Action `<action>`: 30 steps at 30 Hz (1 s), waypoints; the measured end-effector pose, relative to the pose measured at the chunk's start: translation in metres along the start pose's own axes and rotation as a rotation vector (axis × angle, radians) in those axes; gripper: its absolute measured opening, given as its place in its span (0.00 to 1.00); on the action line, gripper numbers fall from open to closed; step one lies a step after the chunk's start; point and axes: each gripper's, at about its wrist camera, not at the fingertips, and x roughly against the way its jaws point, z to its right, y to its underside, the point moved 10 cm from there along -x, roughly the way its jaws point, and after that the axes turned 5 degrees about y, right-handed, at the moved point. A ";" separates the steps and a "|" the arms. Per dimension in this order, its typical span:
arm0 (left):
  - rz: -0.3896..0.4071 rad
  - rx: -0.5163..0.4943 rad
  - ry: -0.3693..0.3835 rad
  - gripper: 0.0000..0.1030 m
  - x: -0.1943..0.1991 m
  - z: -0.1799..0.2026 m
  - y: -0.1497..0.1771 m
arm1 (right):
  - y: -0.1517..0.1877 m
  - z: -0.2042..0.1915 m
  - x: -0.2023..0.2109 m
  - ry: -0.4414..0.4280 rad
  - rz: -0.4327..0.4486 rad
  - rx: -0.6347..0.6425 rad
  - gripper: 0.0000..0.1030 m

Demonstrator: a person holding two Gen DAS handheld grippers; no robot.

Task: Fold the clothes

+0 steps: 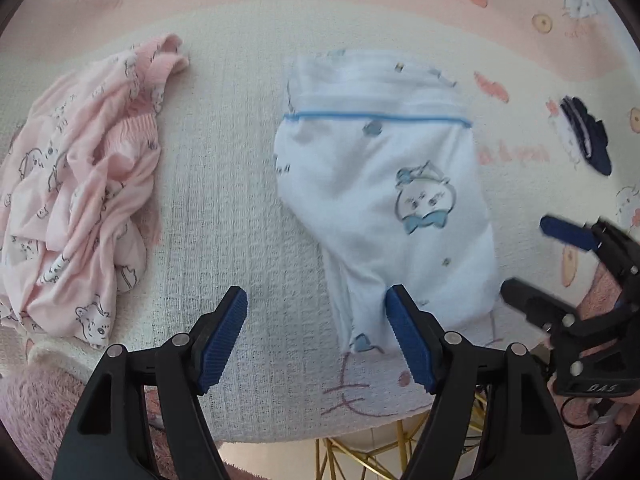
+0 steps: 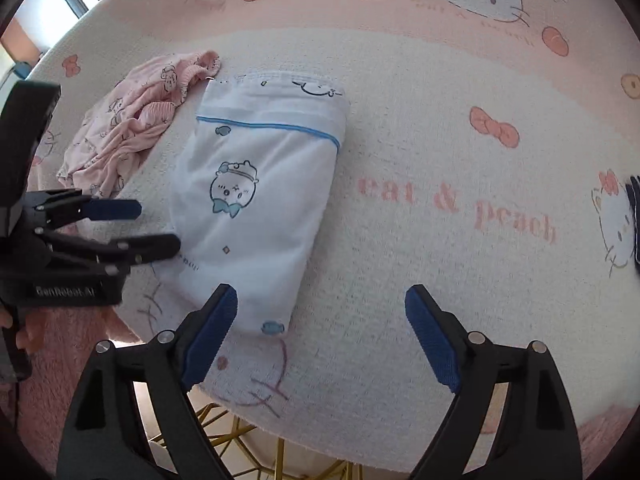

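Note:
A folded white garment [image 1: 384,200] with a blue-bowed cartoon print and a blue piping line lies flat on the towel-covered table; it also shows in the right wrist view as the white garment [image 2: 256,200]. My left gripper [image 1: 316,320] is open just near of its near-left corner, its right pad [image 1: 408,336] at the cloth's edge. From the right wrist camera the left gripper [image 2: 152,226] sits at the garment's left side. My right gripper [image 2: 322,320] is open by the near-right corner, its left pad [image 2: 212,332] over the hem. In the left wrist view the right gripper [image 1: 536,264] stands just right of the garment.
A crumpled pink printed garment [image 1: 80,200] lies to the left, seen again as the pink garment [image 2: 132,128]. A dark navy item [image 1: 586,136] rests at the far right. The cat-print towel [image 2: 440,160] covers the table; gold wire legs [image 2: 240,432] show under its near edge.

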 end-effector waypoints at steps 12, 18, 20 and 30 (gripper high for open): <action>-0.031 0.271 0.263 0.72 -0.011 0.014 0.018 | -0.075 0.017 -0.010 -0.180 0.015 -0.177 0.85; 0.037 0.457 0.338 0.71 -0.017 0.018 0.037 | -0.101 -0.016 -0.058 -0.212 -0.079 -0.137 0.88; 0.040 0.438 0.357 0.66 -0.017 0.025 0.032 | -0.112 -0.026 -0.064 -0.203 -0.017 -0.124 0.80; 0.027 0.323 0.264 0.21 -0.001 0.024 0.033 | -0.077 -0.014 -0.030 -0.343 -0.027 -0.292 0.25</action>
